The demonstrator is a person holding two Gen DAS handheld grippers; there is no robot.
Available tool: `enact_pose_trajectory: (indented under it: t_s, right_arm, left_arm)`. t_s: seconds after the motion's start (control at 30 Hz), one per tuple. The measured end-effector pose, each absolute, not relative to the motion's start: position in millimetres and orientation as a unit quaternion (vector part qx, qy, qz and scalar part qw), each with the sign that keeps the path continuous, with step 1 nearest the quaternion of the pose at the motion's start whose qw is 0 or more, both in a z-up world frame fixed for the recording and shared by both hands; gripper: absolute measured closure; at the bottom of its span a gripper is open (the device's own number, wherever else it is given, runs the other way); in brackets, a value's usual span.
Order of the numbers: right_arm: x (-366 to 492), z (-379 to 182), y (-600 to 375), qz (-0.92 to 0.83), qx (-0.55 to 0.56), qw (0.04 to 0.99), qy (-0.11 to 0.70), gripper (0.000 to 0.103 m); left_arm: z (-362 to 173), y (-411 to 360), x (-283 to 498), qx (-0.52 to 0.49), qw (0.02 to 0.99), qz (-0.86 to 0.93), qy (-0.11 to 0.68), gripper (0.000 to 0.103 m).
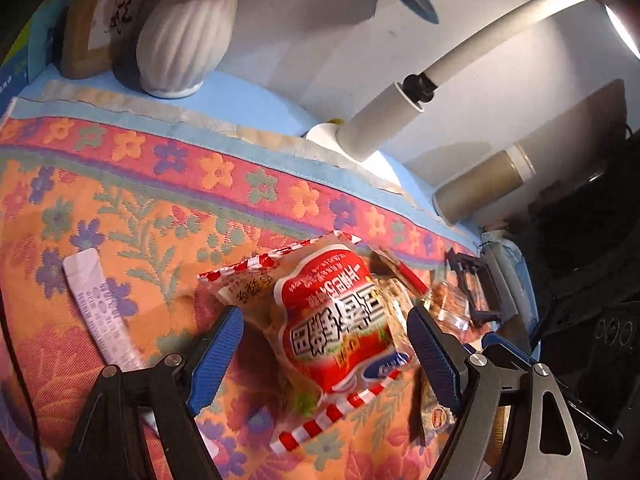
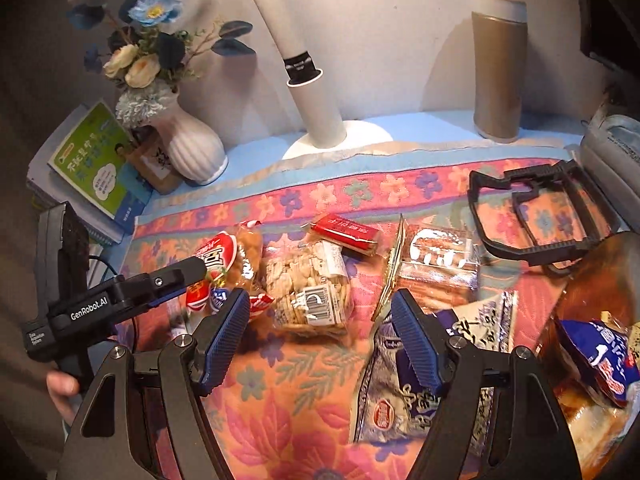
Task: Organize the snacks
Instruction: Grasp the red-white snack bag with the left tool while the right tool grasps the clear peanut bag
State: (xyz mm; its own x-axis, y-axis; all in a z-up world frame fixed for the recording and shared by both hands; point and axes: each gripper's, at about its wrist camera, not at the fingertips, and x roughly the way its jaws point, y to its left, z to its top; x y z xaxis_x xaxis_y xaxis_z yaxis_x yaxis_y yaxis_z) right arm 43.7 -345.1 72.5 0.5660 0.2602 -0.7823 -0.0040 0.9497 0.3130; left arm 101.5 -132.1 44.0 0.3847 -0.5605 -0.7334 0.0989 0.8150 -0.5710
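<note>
Between wide left gripper (image 1: 324, 336) jaws: red snack bag (image 1: 336, 320) (untouched); right gripper (image 2: 320, 332) jaws wide.

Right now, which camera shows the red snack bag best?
The left wrist view: the red snack bag fills the space between the open left claw, label readable. In the right wrist view the bag is small, partly hidden behind the left claw's finger.
</note>
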Motion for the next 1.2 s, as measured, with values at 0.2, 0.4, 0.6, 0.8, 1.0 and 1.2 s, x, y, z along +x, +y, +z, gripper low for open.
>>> enact_pose_trajectory:
  t_s: [0.2,0.4,0.6,0.8,1.0,1.2]
  right_arm:
    - [65,60,-337,0.083,0.134,0.866,0.474,0.030]
    - [84,45,-322,0.094,0.130,0.855,0.493,0.030]
    - [95,29,-307,0.081,0.114,0.848,0.511,0.030]
    - [104,16,-292,0.070,0.091,0.847,0.519,0.024]
    - [105,6,-278,0.063,0.066,0.844,0.528,0.028]
    - [82,16,-259,0.085,0.033,0.852,0.516,0.041]
  left_arm:
    - [26,-143,114,-0.211,0.792,-0.203,0.535,0.033]
    - [32,-135,110,-0.197,0.805,-0.200,0.523,0.045]
    - [49,-98,108,-0.213,0.825,-0.175,0.494,0.045]
    - [51,-78,111,-0.224,0.826,-0.169,0.488,0.045]
    - [48,-76,105,-0.226,0.825,-0.173,0.487,0.045]
    - [64,-75,91,-0.226,0.833,-0.180,0.473,0.045]
